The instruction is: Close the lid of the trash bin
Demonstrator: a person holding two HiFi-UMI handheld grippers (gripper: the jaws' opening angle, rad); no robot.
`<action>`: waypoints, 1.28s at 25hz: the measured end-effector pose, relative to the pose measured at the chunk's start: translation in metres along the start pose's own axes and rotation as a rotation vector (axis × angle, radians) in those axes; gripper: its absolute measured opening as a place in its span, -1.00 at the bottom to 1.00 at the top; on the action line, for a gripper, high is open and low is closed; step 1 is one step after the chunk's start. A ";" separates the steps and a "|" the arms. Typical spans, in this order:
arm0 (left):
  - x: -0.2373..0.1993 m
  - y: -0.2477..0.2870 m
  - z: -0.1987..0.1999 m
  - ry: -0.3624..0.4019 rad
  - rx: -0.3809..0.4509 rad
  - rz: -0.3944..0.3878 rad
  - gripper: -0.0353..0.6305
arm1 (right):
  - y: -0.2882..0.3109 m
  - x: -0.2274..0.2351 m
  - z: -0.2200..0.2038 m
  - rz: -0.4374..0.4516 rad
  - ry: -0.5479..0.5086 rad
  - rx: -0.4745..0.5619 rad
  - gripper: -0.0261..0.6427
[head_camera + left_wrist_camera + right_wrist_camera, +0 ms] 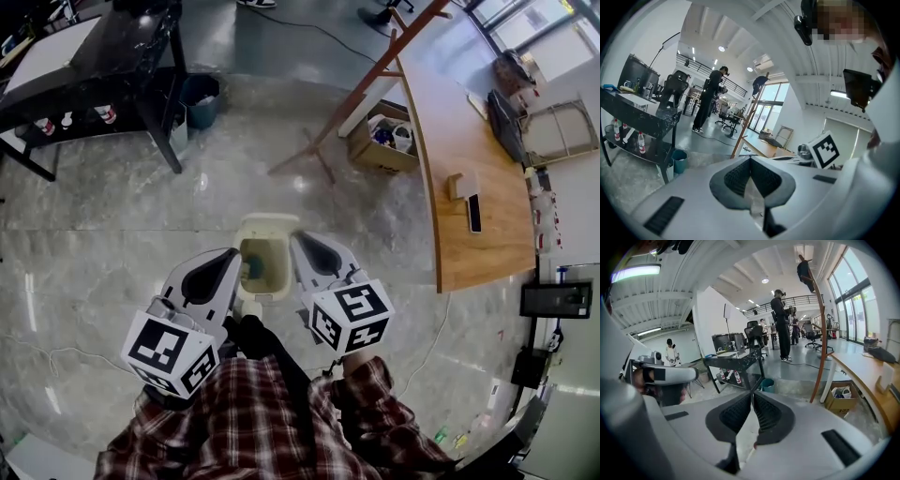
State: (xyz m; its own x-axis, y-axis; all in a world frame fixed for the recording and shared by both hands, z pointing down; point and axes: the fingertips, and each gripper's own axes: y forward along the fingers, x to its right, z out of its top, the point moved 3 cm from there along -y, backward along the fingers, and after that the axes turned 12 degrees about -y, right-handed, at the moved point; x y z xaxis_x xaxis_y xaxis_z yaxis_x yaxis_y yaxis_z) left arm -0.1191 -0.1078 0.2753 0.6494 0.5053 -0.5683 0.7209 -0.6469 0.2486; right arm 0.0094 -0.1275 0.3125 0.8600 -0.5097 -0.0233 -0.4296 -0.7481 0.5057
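beside trash bin [267, 223], left claw [234, 255], right claw [298, 238], both closed

Trash bin [265, 225] sides hidden by left gripper [242, 262], right gripper [296, 238].

I count two grippers in the head view: one left gripper [234, 258] and one right gripper [298, 239]. Each carries one marker cube, which makes two: the left cube [171, 352] and the right cube [349, 317].

Floor items:
- one trash bin [267, 221]
- one teal basket [200, 98]
- one cardboard box [380, 150]

One black desk [122, 47] holds three bottles [66, 120] on its lower shelf. One wooden desk [459, 131] carries one phone [474, 213] and one wooden block [459, 185].
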 end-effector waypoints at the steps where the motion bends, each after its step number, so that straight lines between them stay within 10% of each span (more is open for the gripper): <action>1: -0.002 0.002 -0.003 -0.007 -0.008 0.006 -0.87 | 0.008 0.005 -0.005 0.012 -0.003 -0.025 -0.88; 14: -0.055 0.041 -0.059 -0.146 -0.119 0.072 -0.87 | 0.146 0.058 -0.127 0.184 -0.051 -0.388 -0.70; 32: -0.107 0.048 -0.130 -0.285 -0.210 0.180 -0.87 | 0.250 0.094 -0.226 0.334 -0.068 -0.597 -0.70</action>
State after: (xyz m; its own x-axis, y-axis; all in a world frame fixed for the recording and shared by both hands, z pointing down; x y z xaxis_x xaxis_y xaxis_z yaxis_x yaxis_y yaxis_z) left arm -0.1224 -0.1183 0.4502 0.6982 0.1968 -0.6883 0.6545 -0.5651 0.5023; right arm 0.0447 -0.2661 0.6316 0.6805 -0.7123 0.1719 -0.4262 -0.1940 0.8836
